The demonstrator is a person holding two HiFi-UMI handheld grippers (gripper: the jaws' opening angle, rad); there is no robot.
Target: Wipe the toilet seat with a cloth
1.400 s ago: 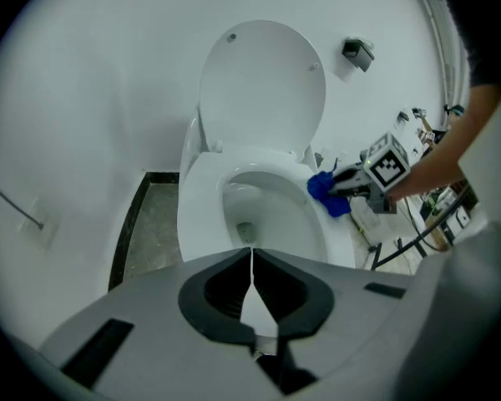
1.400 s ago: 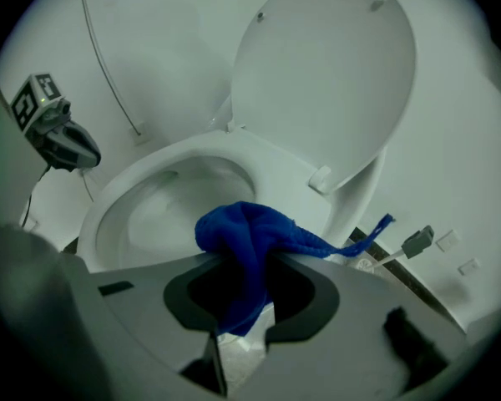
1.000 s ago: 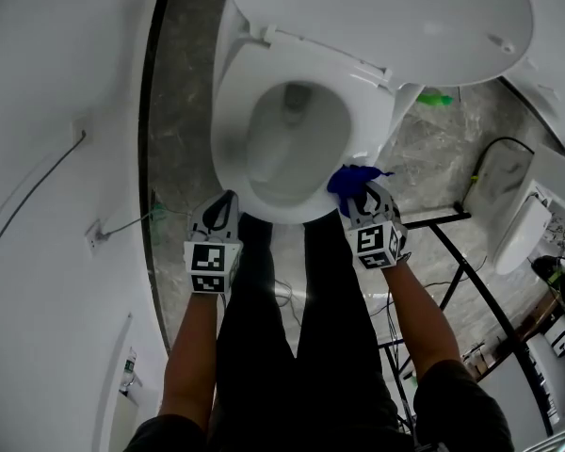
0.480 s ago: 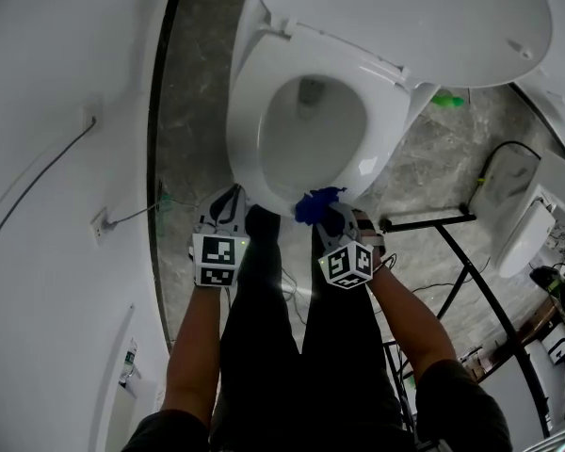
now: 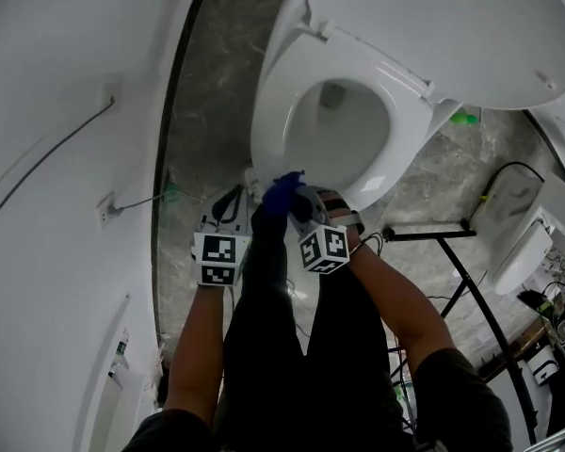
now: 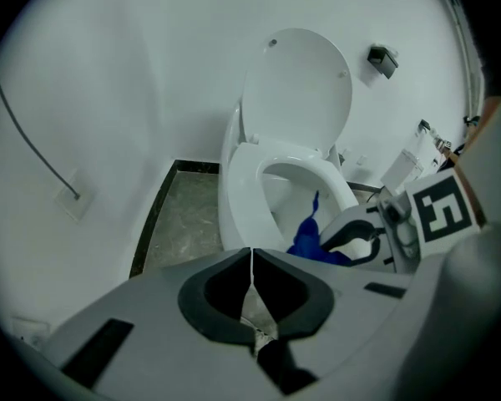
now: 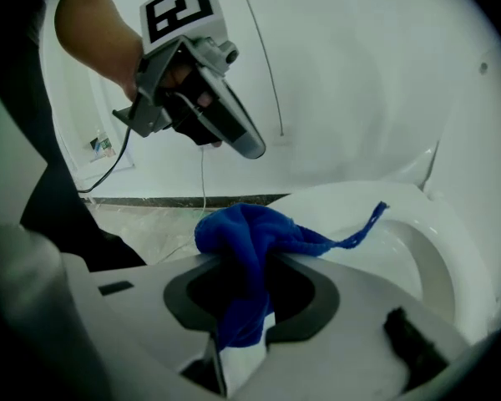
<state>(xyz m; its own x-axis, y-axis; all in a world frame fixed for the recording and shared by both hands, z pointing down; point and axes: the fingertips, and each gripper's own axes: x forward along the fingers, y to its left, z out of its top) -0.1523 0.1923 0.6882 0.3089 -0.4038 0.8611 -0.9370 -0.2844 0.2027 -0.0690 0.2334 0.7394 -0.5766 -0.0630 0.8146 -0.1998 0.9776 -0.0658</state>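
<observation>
Dim, even light; fisheye vignette, slight blur

The right claw (image 5: 292, 201), carrying the crumpled blue cloth (image 5: 277, 193), has swept across the front rim of the white oval toilet seat (image 5: 271, 125) from its right side to its left front. It has rolled over and now stands just beside the left claw (image 5: 229, 206).

We saw a grey, marbled stone floor (image 5: 217, 83), edged on the left by a dark strip (image 5: 176, 121) at the foot of the white wall (image 5: 66, 64). On it stood the white toilet (image 5: 275, 111), our dark-trousered legs (image 5: 292, 347) just before the bowl, and a black metal frame (image 5: 457, 257) to the right. A small green thing (image 5: 464, 117) lay beside the toilet's base.
</observation>
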